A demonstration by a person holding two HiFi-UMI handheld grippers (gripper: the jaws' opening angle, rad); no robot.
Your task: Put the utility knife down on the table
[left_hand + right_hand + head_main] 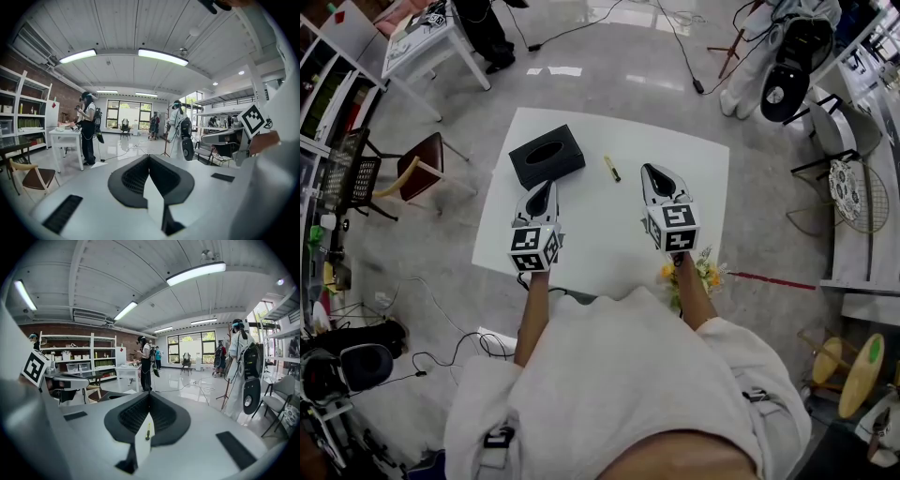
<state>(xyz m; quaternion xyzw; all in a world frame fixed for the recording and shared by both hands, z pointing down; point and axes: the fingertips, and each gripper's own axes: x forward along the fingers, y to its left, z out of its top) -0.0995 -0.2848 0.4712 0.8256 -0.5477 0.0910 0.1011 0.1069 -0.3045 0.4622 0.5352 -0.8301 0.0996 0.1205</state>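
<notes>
The utility knife (611, 168) is slim and yellow with a dark end. It lies flat on the white table (581, 244), at one o'clock from the left gripper (547, 186) and eleven o'clock from the right gripper (649, 170). Both grippers' jaws are closed on nothing, and the knife's blade is too small to make out.

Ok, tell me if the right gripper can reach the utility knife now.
Probably yes: only bare table lies between the right gripper and the utility knife; its shut jaws must open first.
</notes>
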